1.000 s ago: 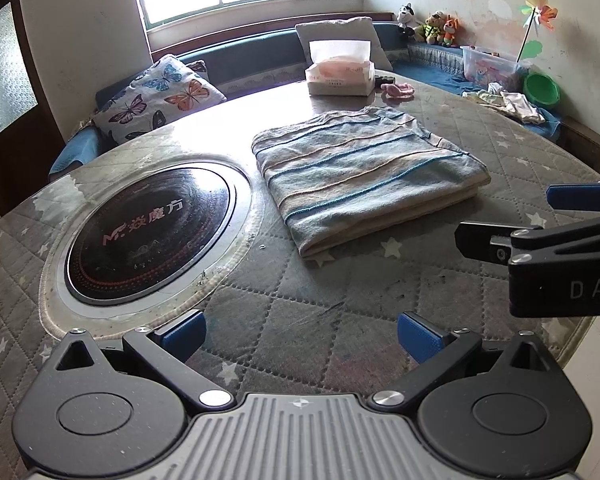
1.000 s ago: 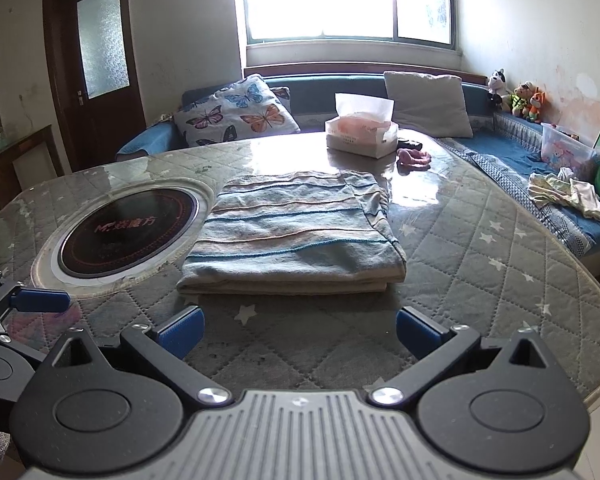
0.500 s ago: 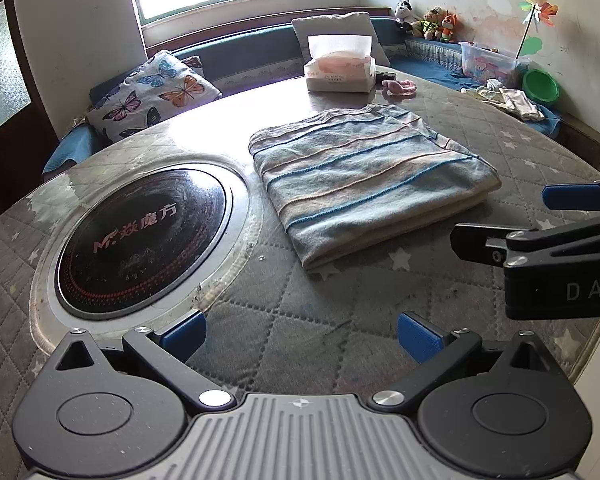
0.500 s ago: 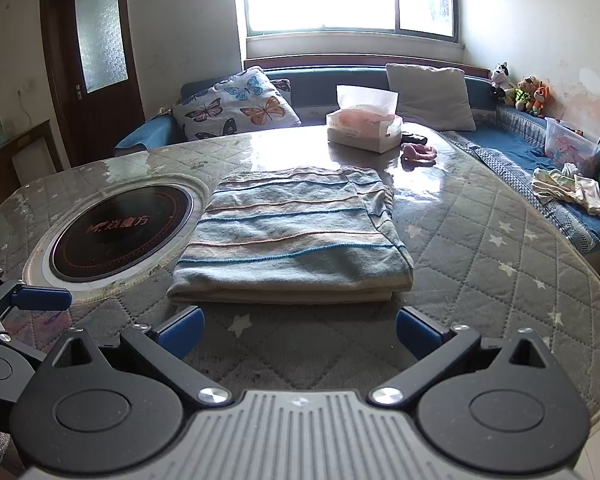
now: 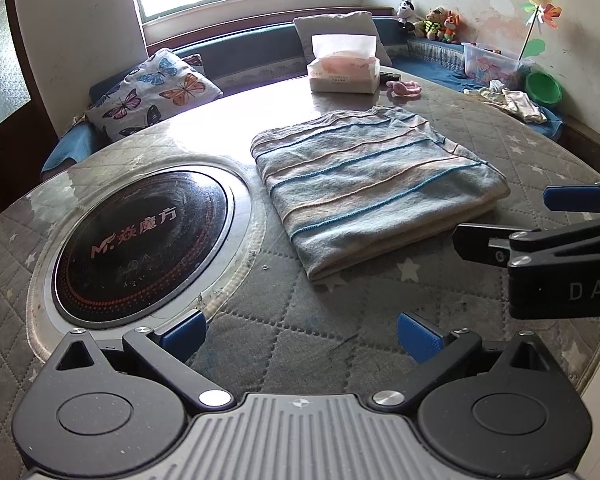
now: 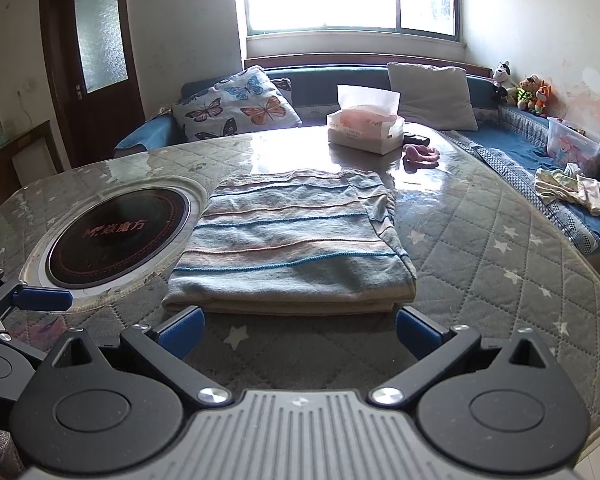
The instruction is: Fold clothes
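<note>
Garment: a folded striped cloth (image 6: 292, 240), grey-blue with thin blue and peach lines, lies flat in a thick rectangle on the round table (image 6: 500, 272); in the right wrist view it fills the middle, its near folded edge at 6 o'clock just beyond the fingertips
Garment, left view: the same folded striped cloth (image 5: 376, 184) sits at about 1 o'clock from the left gripper, turned at an angle, one corner pointing toward the camera
Right gripper: right gripper (image 6: 298, 326) has its jaws spread wide, nothing between the blue pads (image 6: 182, 326); it points straight at the cloth's near edge, close to it but apart from it
Right gripper, left view: seen side-on at 3 o'clock as the right gripper (image 5: 540, 216), one blue pad above a black finger, just beside the cloth's right corner
Left gripper: left gripper (image 5: 298, 332) is likewise wide open and holds nothing; bare quilted table cover shows between its fingers
Left gripper, right view: only part of the left gripper (image 6: 28, 300) shows at 9 o'clock, beside the hob
Hob: a round black induction hob (image 5: 144, 236) is set into the table, just beside the cloth at its 9 o'clock
Far table: a tissue box (image 6: 364, 128) stands at 12 o'clock beyond the cloth, with a small pink item (image 6: 420, 156) near it
Bench: a butterfly cushion (image 6: 236, 106), a grey cushion (image 6: 432, 96) and soft toys (image 6: 520, 88) rest on the blue seat under the window; loose pale clothes (image 6: 576, 192) lie at 3 o'clock
</note>
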The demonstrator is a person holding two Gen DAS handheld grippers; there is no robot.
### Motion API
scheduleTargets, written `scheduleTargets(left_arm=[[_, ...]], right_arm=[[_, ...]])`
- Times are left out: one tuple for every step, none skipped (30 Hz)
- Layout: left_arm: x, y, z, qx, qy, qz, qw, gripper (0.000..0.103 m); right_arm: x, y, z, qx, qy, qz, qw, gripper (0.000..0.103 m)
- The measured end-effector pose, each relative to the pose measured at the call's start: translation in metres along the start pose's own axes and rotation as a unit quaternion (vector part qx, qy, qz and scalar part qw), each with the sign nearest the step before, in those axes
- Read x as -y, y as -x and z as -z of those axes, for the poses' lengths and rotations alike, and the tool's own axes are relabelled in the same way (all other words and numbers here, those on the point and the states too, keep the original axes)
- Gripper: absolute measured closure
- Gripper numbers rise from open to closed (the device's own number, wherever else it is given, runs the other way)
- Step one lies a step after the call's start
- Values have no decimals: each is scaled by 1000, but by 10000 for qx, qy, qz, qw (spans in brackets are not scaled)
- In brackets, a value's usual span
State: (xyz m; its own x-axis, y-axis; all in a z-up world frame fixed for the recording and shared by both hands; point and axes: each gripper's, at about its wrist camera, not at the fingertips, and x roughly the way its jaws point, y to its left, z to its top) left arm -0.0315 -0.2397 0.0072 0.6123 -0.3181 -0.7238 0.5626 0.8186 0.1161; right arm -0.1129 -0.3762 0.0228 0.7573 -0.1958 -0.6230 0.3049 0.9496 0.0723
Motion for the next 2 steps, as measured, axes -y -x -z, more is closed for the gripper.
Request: scheduleTargets(left_arm=[[-1,-1,0,-4,4,2,10000,0],[-1,-1,-1,-11,6,-1,10000,0]], right_arm=[[0,-1,0,-1,-2,4,10000,0],[1,-1,-1,-3,-5,8,10000,0]])
